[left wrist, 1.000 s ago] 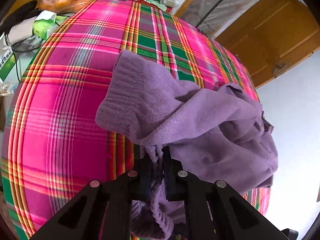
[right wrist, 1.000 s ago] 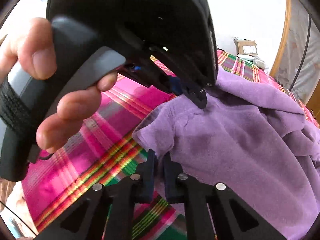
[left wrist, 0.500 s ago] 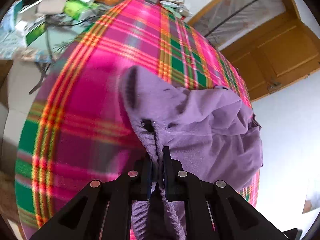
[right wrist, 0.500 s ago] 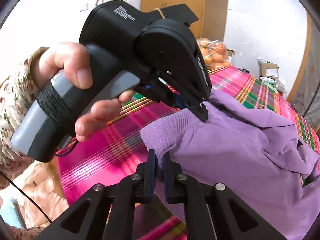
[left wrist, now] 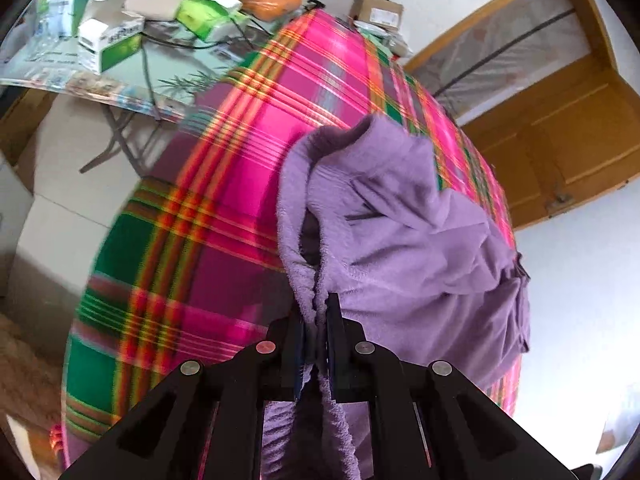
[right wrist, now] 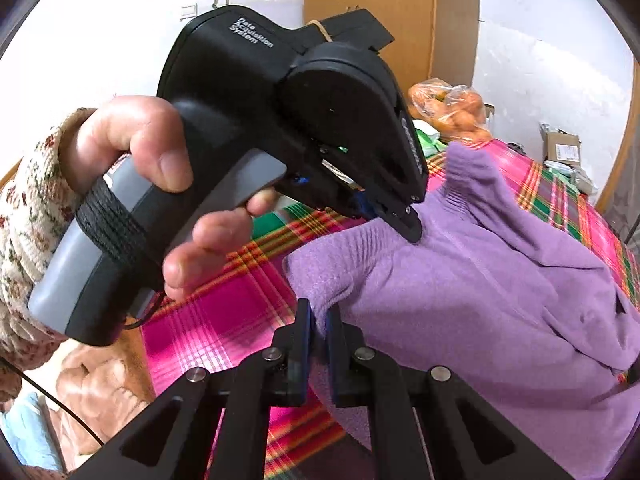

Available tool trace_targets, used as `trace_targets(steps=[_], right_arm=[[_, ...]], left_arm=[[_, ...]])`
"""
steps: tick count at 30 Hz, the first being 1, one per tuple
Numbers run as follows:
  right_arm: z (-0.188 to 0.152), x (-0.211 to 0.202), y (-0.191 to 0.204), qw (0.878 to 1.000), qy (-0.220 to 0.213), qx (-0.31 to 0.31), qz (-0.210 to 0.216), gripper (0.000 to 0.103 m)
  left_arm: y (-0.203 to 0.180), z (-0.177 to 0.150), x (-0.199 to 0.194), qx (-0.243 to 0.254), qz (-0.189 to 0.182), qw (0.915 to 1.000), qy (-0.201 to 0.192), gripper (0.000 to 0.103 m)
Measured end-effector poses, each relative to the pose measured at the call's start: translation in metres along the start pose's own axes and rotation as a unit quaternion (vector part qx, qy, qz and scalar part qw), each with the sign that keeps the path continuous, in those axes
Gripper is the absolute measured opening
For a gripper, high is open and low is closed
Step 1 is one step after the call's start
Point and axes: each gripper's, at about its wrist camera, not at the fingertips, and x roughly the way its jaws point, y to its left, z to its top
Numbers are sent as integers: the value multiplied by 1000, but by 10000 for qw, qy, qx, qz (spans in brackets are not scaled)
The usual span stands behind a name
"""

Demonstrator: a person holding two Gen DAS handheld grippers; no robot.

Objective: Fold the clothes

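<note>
Over the last second you lift the purple sweater (left wrist: 404, 248) off the plaid cloth (left wrist: 224, 208), with your 2 grippers, left (left wrist: 316, 320) and right (right wrist: 318, 328), each clamped on its ribbed edge, so spreading it flat comes next.

We see the sweater (left wrist: 404, 240) lying on the plaid cloth (left wrist: 224, 200), toward its right side, its near hem between the closed fingers of the left gripper (left wrist: 316, 320). In the right wrist view, the right gripper (right wrist: 318, 328) pinches the hem nearest us; the left gripper meets the fabric behind and above it, with the hand (right wrist: 160, 184) to its left. Behind the cloth lies a side table (left wrist: 132, 68) bearing boxes (left wrist: 108, 36) and a fruit bag (right wrist: 452, 108).
</note>
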Motion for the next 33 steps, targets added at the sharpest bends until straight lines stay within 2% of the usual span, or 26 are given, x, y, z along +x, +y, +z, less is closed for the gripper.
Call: trace_targets(steps=[11,17,19,21,25,29,31,33], right_arm=[[-16,29,-1,9991,361,108,216,8],[-6,34,-29,9980,349,332,409,14],[-4,30,-37,9979,302,368,449,22],[-4,23,-45,9982,216,397,382,27],[-14,0,-61,9982,73,579,162,28],[-23,-23,-104,9949,-86,991,-147,28],[-39,-52,-108,9918,-161,1220,-337,28],[-54,-73,-129,9868,-235,1474,-620,28]], left_arm=[[17,3,13,-415,159,9990,11,9],[14,-1,10,-405,245,9989,2,11],[14,-2,10,-451,283,9986,12,14],[14,-3,9,-524,298,9982,20,14],[12,-7,1,-529,404,9978,-59,14],[5,-15,-17,-502,528,9970,-262,14],[2,-18,-26,-479,583,9963,-408,14],[-9,-26,-33,-376,617,9960,-529,14]])
